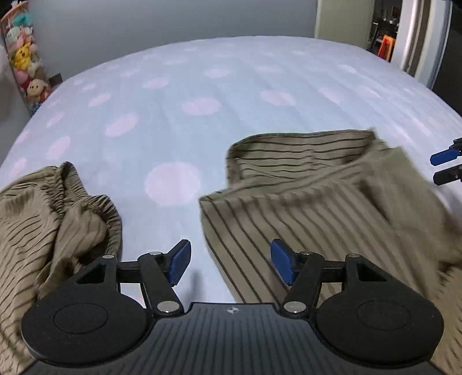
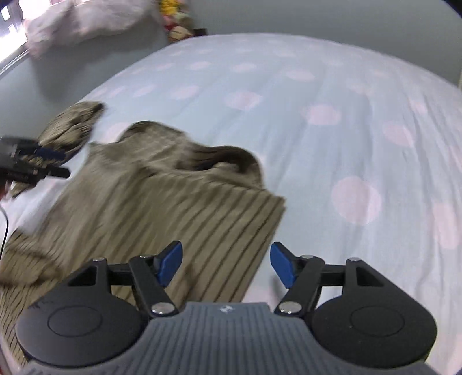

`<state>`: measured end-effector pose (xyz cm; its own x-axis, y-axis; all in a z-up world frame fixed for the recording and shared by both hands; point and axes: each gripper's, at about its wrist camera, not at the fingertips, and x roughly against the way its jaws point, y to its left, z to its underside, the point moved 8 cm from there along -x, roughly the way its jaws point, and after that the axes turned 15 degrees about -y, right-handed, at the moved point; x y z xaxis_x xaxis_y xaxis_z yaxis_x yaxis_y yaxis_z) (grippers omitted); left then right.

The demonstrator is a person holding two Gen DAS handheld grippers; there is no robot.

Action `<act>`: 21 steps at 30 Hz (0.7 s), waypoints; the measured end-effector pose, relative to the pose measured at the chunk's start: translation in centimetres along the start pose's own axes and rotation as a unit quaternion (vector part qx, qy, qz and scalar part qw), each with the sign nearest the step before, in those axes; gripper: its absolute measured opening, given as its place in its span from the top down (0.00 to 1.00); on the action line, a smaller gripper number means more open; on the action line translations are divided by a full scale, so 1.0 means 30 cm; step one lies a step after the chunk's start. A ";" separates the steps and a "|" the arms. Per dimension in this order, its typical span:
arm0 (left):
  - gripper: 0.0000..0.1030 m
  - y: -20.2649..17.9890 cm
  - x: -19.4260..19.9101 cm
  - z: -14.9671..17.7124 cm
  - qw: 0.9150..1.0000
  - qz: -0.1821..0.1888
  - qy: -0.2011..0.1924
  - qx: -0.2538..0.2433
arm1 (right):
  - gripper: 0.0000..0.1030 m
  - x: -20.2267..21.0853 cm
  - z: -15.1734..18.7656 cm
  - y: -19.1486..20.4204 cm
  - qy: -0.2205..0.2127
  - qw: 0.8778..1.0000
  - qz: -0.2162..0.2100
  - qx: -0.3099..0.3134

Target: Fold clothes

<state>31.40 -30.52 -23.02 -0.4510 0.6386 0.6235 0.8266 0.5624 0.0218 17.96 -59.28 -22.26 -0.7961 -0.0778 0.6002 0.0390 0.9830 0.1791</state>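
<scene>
A tan garment with dark stripes (image 1: 317, 207) lies partly folded on the bed, blurred at its right side. A second bunched tan striped piece with a gathered edge (image 1: 57, 216) lies to the left. My left gripper (image 1: 231, 259) is open over bare sheet between the two, with nothing between its blue pads. My right gripper (image 2: 226, 259) is also open and empty; its left pad hangs over the garment (image 2: 161, 207) near its corner, its right pad over sheet. Each gripper shows at the edge of the other view: the right gripper (image 1: 446, 166) and the left gripper (image 2: 55, 163).
The bed has a light blue sheet with pink dots (image 1: 202, 86) stretching far ahead. Plush toys (image 1: 26, 66) hang at the far left by a grey wall. A doorway (image 1: 384, 37) opens at the far right. A pale pink cloth heap (image 2: 80, 20) lies beyond the bed.
</scene>
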 end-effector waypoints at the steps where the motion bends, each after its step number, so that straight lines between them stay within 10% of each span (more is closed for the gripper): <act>1: 0.42 0.008 -0.024 0.004 1.000 0.004 0.001 0.005 | 0.32 -0.032 -0.001 -0.020 0.003 1.000 -0.002 -0.007; 12: 0.37 0.006 -0.152 -0.012 0.998 0.055 -0.012 0.014 | 0.33 -0.246 -0.054 -0.032 0.003 0.997 -0.074 -0.021; 16: 0.85 -0.040 -0.145 -0.026 0.996 0.091 -0.011 0.019 | 0.82 -0.252 -0.059 0.014 0.005 0.996 -0.091 0.002; 21: 0.97 -0.052 -0.061 -0.094 0.992 0.114 -0.029 0.057 | 0.90 -0.183 -0.113 0.062 -0.015 0.995 -0.098 0.015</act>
<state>31.88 -34.04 -21.99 -0.2788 0.7826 0.5566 0.8674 0.4540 -0.2038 24.46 -57.57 -22.58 -0.8049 -0.2640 0.5315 -0.1368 0.9540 0.2667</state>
